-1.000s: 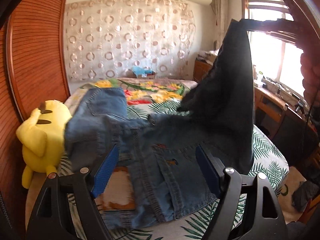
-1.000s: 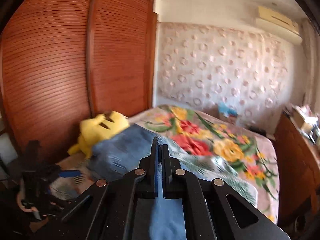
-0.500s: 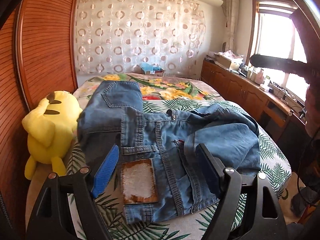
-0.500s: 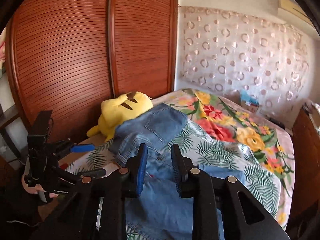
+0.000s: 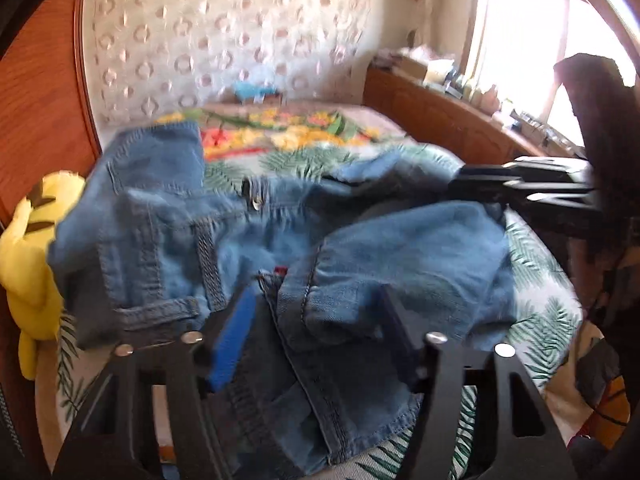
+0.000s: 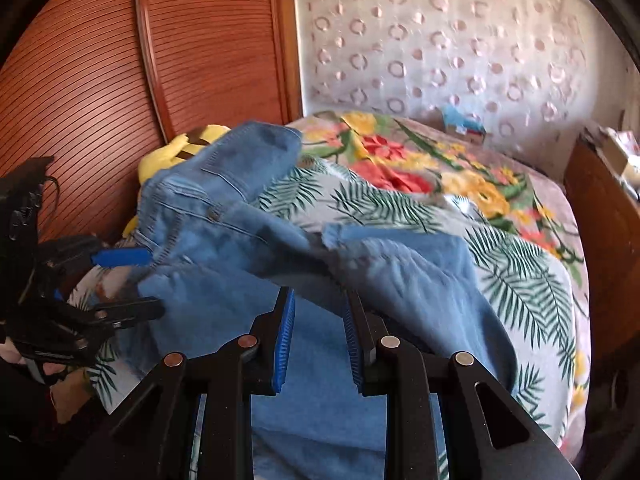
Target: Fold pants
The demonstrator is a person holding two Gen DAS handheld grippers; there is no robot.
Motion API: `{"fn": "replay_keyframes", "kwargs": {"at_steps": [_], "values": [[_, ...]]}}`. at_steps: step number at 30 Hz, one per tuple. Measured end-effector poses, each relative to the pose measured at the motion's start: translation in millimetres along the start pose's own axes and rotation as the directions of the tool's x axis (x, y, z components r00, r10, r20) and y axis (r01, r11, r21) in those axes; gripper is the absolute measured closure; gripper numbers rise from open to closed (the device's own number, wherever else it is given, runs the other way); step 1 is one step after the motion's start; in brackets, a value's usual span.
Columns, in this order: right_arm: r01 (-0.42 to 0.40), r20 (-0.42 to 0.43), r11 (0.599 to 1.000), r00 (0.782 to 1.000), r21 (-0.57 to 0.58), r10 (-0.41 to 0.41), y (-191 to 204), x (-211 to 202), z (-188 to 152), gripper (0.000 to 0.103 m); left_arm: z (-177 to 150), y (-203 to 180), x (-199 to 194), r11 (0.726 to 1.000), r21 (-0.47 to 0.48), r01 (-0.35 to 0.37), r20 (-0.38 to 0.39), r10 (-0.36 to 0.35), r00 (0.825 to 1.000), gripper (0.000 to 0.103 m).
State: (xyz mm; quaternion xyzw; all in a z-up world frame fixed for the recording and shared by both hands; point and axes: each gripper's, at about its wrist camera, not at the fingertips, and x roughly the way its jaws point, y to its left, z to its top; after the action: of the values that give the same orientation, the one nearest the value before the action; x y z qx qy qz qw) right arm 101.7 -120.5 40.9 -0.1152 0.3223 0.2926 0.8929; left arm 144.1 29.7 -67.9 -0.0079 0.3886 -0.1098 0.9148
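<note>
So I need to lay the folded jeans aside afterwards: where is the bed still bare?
The free patch is the flowered bedspread beyond the jeans, toward the curtain wall and the wooden cabinet. The near end is crowded: jeans, both grippers, and the yellow plush toy against the wardrobe.

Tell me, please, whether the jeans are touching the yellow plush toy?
Cannot tell. In the right wrist view the jeans overlap the yellow plush toy, but neither view shows contact or a gap plainly.

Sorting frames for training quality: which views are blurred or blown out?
Left wrist view: motion-smeared throughout, blue denim jeans soft, the window blown out white, dark silhouette at right. Right wrist view: evenly lit, sharper, slight smear on the floral bedspread; fisheye bending in both.
</note>
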Motion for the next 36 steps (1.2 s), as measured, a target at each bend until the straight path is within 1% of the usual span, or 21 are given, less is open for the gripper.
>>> {"fn": "replay_keyframes", "kwargs": {"at_steps": [1, 2, 3, 5, 8, 9, 10, 12, 13, 16, 19, 21, 24, 25, 26, 27, 30, 31, 33, 35, 36], "values": [[0.000, 0.000, 1.000, 1.000, 0.004, 0.000, -1, -2, 0, 0.078, 0, 0, 3, 1.000, -0.006, -0.003, -0.007, 0.003, 1.000, 0.056], [0.001, 0.001, 1.000, 1.000, 0.006, -0.001, 0, -1, 2, 0.078, -1, 0, 4, 1.000, -0.008, 0.003, -0.006, -0.003, 1.000, 0.074], [0.002, 0.004, 1.000, 1.000, 0.009, -0.002, -1, -1, 4, 0.078, -3, -1, 3, 1.000, -0.012, 0.016, -0.001, -0.016, 1.000, 0.081], [0.002, 0.011, 1.000, 1.000, 0.014, -0.003, -3, -4, 5, 0.078, -5, -8, -9, 0.999, 0.005, 0.034, 0.036, -0.034, 0.999, 0.093], [-0.001, 0.021, 1.000, 1.000, 0.021, 0.000, -4, -1, 6, 0.078, -11, -20, -39, 0.998, 0.035, 0.055, 0.081, -0.057, 0.995, 0.094], [-0.001, 0.026, 1.000, 1.000, 0.022, 0.001, -6, 2, 3, 0.078, -15, -28, -57, 0.996, 0.054, 0.072, 0.105, -0.078, 0.991, 0.094], [-0.007, 0.033, 1.000, 0.999, 0.021, 0.007, -3, 1, 6, 0.078, -18, -34, -66, 0.994, 0.068, 0.084, 0.113, -0.092, 0.989, 0.094], [-0.021, 0.044, 1.000, 0.999, 0.020, 0.020, -2, 1, 0, 0.078, -27, -48, -86, 0.988, 0.098, 0.120, 0.111, -0.131, 0.985, 0.094], [-0.033, 0.050, 0.999, 0.998, 0.020, 0.032, 0, 1, 0, 0.078, -32, -53, -90, 0.986, 0.099, 0.134, 0.100, -0.144, 0.985, 0.094], [-0.069, 0.054, 0.998, 0.996, 0.013, 0.068, 10, 6, -1, 0.078, -46, -63, -91, 0.984, 0.119, 0.135, 0.066, -0.143, 0.988, 0.094], [-0.094, 0.027, 0.996, 0.995, -0.002, 0.094, 21, 19, -5, 0.078, -52, -63, -88, 0.983, 0.101, 0.154, 0.039, -0.159, 0.986, 0.094], [-0.102, -0.012, 0.995, 0.995, -0.005, 0.102, 21, 36, -11, 0.078, -53, -60, -89, 0.986, 0.095, 0.140, 0.037, -0.144, 0.989, 0.092], [-0.101, -0.075, 0.995, 0.992, -0.001, 0.100, 16, 51, -22, 0.078, -49, -49, -92, 0.990, 0.068, 0.120, 0.049, -0.124, 0.991, 0.080], [-0.095, -0.089, 0.995, 0.991, 0.000, 0.095, 13, 53, -27, 0.078, -46, -47, -94, 0.992, 0.060, 0.109, 0.058, -0.113, 0.992, 0.071], [-0.089, -0.106, 0.996, 0.990, 0.002, 0.089, 10, 53, -34, 0.078, -44, -41, -91, 0.993, 0.056, 0.103, 0.063, -0.106, 0.992, 0.060], [-0.088, -0.118, 0.996, 0.989, 0.004, 0.088, 7, 54, -40, 0.078, -42, -37, -92, 0.994, 0.049, 0.094, 0.074, -0.097, 0.993, 0.055], [-0.083, -0.133, 0.996, 0.987, 0.025, 0.086, 0, 48, -63, 0.078, -33, -25, -85, 0.996, 0.041, 0.074, 0.084, -0.077, 0.993, 0.054], [-0.090, -0.128, 0.995, 0.987, 0.034, 0.094, -2, 45, -69, 0.078, -28, -22, -77, 0.998, 0.043, 0.042, 0.087, -0.045, 0.995, 0.054], [-0.093, -0.101, 0.994, 0.990, 0.059, 0.099, -5, 36, -76, 0.078, -18, -19, -57, 0.998, 0.053, 0.035, 0.081, -0.039, 0.996, 0.054], [-0.102, -0.073, 0.991, 0.991, 0.082, 0.108, -8, 28, -79, 0.078, -10, -16, -31, 0.998, 0.048, 0.035, 0.034, -0.036, 0.999, 0.054], [-0.101, -0.056, 0.991, 0.993, 0.092, 0.106, -10, 24, -80, 0.078, -4, -14, -10, 0.999, 0.038, 0.038, -0.007, -0.038, 0.999, 0.054]]}}
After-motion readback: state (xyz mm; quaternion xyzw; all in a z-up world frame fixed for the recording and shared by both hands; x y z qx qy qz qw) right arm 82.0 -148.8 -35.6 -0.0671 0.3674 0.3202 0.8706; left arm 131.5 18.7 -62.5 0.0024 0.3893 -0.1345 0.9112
